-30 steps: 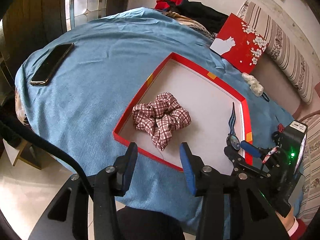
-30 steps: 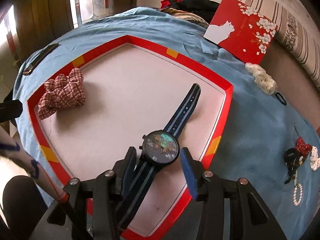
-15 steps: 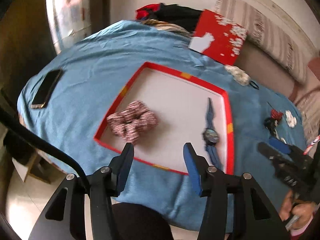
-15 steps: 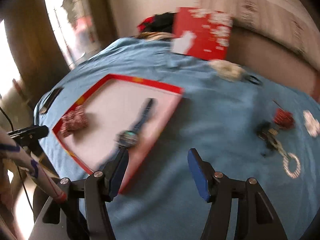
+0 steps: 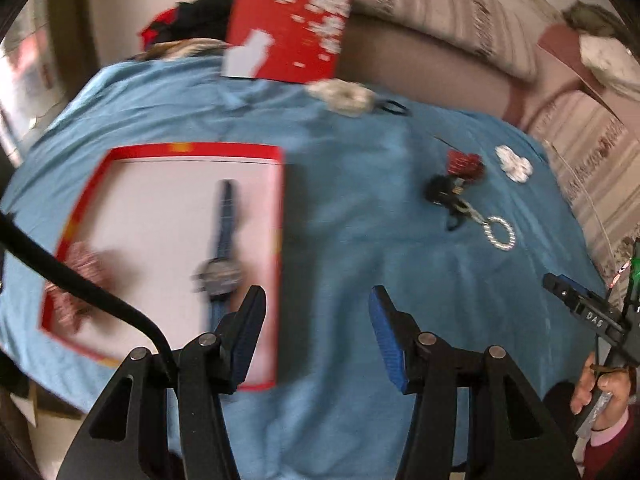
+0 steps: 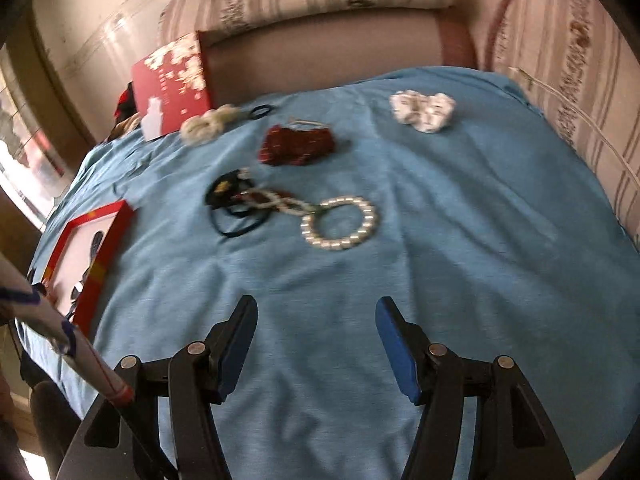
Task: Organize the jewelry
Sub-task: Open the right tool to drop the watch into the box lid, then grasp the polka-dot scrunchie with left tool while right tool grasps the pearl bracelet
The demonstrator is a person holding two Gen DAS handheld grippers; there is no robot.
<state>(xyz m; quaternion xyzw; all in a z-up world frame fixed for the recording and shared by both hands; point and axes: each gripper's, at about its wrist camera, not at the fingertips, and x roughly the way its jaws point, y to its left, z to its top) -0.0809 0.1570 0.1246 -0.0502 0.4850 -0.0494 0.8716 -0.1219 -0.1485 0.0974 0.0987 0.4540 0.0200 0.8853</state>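
I have both tongs spread wide and holding nothing. My left tongs (image 5: pixel 316 320) hang over the blue cloth (image 5: pixel 360 280) just past the right edge of the red tray (image 5: pixel 160 148); my right tongs (image 6: pixel 316 332) hang above bare cloth, facing the loose pieces.

By my reckoning the job is under halfway. Two things lie in the tray: the watch (image 5: pixel 220 276), strap running away from me on the white floor, and a plaid scrunchie (image 5: pixel 76 268) at the tray's left side, partly behind a black cable (image 5: pixel 80 280). The picture is smeared there, so I can't tell finer detail.

What is left sits out on the cloth, well apart from the tray. Nearest my right tongs is the pearl bracelet (image 6: pixel 340 224), which looks linked or tangled with a twisted bead piece (image 6: pixel 276 200) and a black hair tie (image 6: pixel 228 192); I can't tell whether they are joined or only overlapping. Beyond them lies a dark red bow (image 6: pixel 296 144), a white bow (image 6: pixel 424 108) off to the right, and a cream scrunchie (image 6: pixel 208 122) with a small black band (image 6: pixel 262 111) beside the red card (image 6: pixel 172 84) at the far edge.

I judge the pearl cluster the next pick, and it may drag its neighbours along when lifted.
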